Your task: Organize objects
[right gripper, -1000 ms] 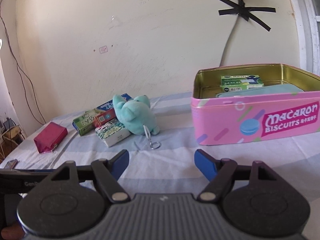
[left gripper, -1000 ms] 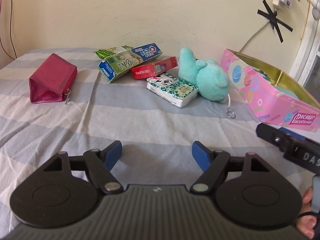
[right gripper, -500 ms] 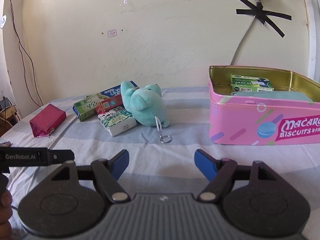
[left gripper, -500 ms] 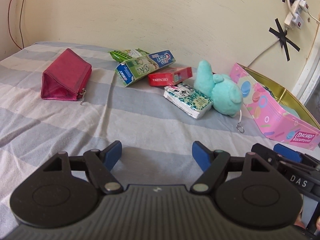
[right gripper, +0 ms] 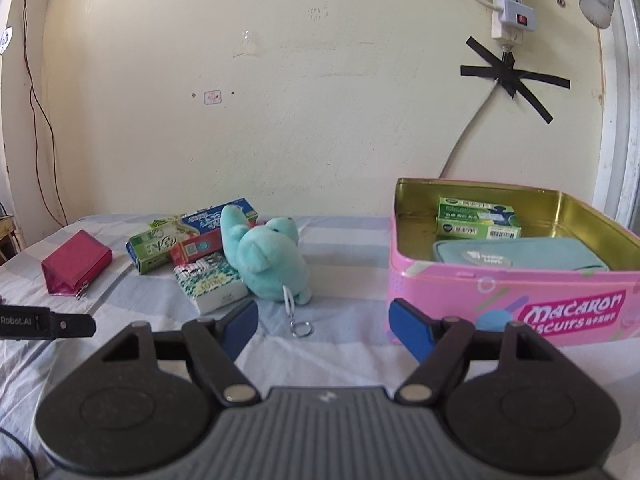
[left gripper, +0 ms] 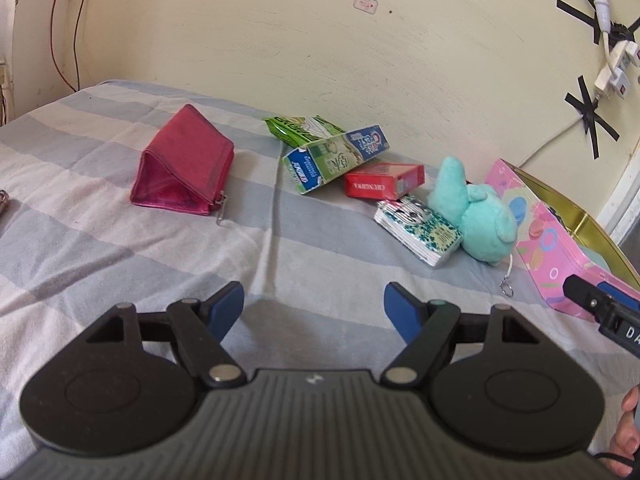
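So both grippers are spread wide with nothing in them: left gripper (left gripper: 314, 304) and right gripper (right gripper: 324, 326) hover over the striped bedsheet (left gripper: 120, 240). Teal plush toy (right gripper: 266, 258) lies beside the pink macaron biscuit tin (right gripper: 520, 304), leaning on the patterned tissue pack (right gripper: 210, 284).

- left gripper (left gripper: 314, 304): black ribbed housing, small white logo at its middle, two round black discs either side
- black linkage arms with silver rivets, triangular cut-outs, blue fingertips (left gripper: 226, 304)
- right gripper (right gripper: 324, 326): same build, blue pads (right gripper: 410, 330), silver pivot screws
- white lettering on each gripper's black side bar, "robot.ai" and "da", both cut off
- person's hand (left gripper: 628, 430) at frame edge, thin black cable beside it
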The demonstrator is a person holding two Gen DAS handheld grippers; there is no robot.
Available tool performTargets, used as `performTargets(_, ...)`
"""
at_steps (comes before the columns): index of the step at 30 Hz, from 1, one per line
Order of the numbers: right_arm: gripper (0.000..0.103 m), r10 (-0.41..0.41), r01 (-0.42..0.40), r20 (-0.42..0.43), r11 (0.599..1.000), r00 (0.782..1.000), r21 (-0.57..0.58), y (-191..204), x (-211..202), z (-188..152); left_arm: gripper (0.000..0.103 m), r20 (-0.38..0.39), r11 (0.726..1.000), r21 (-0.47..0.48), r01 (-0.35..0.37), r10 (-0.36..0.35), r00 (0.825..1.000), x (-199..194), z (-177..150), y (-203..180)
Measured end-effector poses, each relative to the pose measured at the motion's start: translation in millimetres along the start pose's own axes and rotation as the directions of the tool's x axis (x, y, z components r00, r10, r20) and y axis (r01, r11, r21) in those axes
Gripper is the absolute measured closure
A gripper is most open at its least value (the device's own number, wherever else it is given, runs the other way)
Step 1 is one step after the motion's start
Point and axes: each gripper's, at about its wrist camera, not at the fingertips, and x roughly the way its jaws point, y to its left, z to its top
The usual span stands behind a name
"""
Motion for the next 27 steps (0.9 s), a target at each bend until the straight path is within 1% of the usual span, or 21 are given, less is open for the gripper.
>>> performTargets(3,0.028,-0.011,0.011,0.016,1.0,1.0,-0.019,4,-1,5,0.024,0.001,1.0,-0.012,0.001,-0.001,1.0,0,1,6)
performTargets(8,0.028,0.005,-0.005,0.022,0.999,1.0,-0.038,12,1,11,0.024,0.003,1.0,-0.028,0.002,-0.002,1.0,0,2,14)
performTargets(11,0.027,0.035,-0.034,0.01,0.999,0.999,-0.042,20,2,13,0.024,0.002,0.999,-0.035,0.001,-0.001,1.0,0,2,17)
performTargets(15,0.027,0.1,-0.1,-0.02,0.995,0.995,-0.004,28,3,26,0.024,0.005,0.999,-0.039,-0.007,0.008,1.0,2,2,21)
performTargets(17,0.027,0.136,-0.135,-0.025,0.99,0.99,0.04,35,1,42,0.024,0.025,0.999,-0.036,-0.025,0.026,0.999,3,0,23)
performTargets(19,0.024,0.165,-0.162,-0.028,0.983,0.986,0.087,42,-4,64,0.024,0.044,0.999,-0.023,-0.048,0.049,0.998,6,-1,22)
performTargets(21,0.015,0.177,-0.172,-0.028,0.977,0.984,0.129,51,-14,88,0.024,0.055,0.998,-0.011,-0.058,0.058,0.997,6,-2,20)
performTargets(22,0.014,0.179,-0.173,-0.037,0.976,0.983,0.13,57,-20,100,0.024,0.063,0.998,-0.004,-0.064,0.065,0.996,5,-2,19)
performTargets(24,0.011,0.163,-0.157,-0.063,0.984,0.985,0.083,74,-34,121,0.024,0.066,0.997,0.004,-0.077,0.077,0.995,5,-2,18)
performTargets(26,0.008,0.138,-0.138,-0.085,0.99,0.987,0.005,95,-54,137,0.024,0.068,0.996,0.007,-0.087,0.086,0.994,5,-3,18)
performTargets(27,0.003,0.131,-0.134,-0.089,0.991,0.987,-0.027,105,-66,143,0.024,0.069,0.996,0.007,-0.091,0.091,0.993,5,-3,18)
